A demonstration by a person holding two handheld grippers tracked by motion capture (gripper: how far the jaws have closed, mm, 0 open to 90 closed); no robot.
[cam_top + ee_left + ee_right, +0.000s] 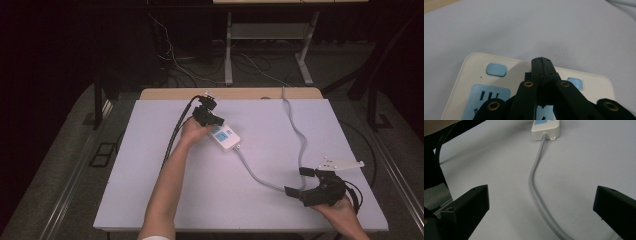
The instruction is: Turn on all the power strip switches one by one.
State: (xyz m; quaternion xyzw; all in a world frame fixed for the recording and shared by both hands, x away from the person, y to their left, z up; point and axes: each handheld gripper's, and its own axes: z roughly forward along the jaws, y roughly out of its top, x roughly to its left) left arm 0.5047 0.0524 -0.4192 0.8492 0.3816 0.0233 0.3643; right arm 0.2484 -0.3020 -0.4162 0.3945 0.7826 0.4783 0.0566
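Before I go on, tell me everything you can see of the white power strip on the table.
The white plastic power strip lies flat on the pale table, set diagonally near its middle. It has rounded corners, light blue socket panels and small blue buttons. A grey cable leaves its near end beside a small mounting tab and curves toward the right gripper. The left gripper, jaws shut, is poised over its top between two buttons; contact is unclear.

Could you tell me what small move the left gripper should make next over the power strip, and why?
Probably ease the left gripper sideways to one of the blue switch buttons and press. Its jaws are shut into a single tip above the power strip, between two buttons, touching neither as far as I can tell. The right gripper waits open around the grey cable.
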